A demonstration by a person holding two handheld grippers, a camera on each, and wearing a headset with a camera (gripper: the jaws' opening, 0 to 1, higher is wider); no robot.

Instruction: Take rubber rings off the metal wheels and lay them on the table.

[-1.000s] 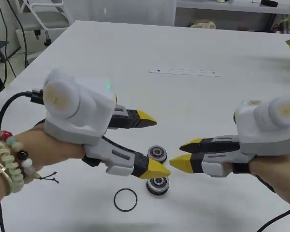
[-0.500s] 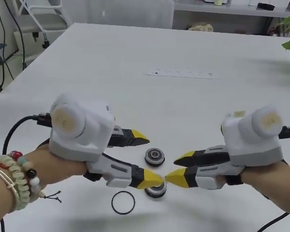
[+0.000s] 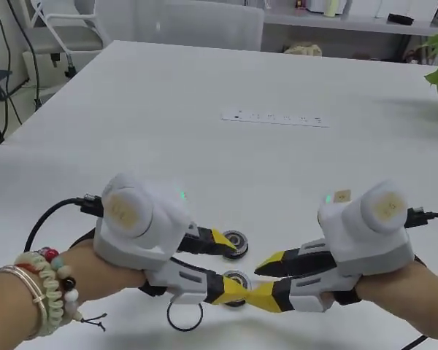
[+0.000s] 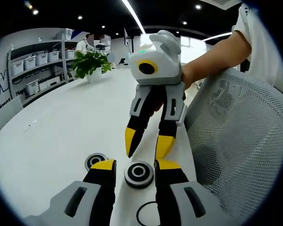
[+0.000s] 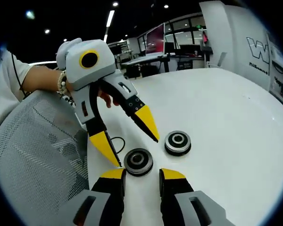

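two yellow-tipped tools, the left gripper (image 5: 134,149) and right gripper (image 4: 145,154), have dropped in around the near silver metal wheel (image 3: 237,280), jaws spread, gripping nothing. one thin black rubber ring (image 3: 184,318) lies just beside that wheel, a second wheel (image 3: 235,243) just beyond. i'd say stripping comes next.

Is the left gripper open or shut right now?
Open: the left gripper has its yellow tips apart, with the near wheel in the gap between them.

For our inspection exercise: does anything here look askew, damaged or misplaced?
Nothing stands out. The near metal wheel and the far metal wheel lie flat on the table; a loose rubber ring lies flat beside the near one. The left hand-held gripper and right hand-held gripper, both open, point at it.
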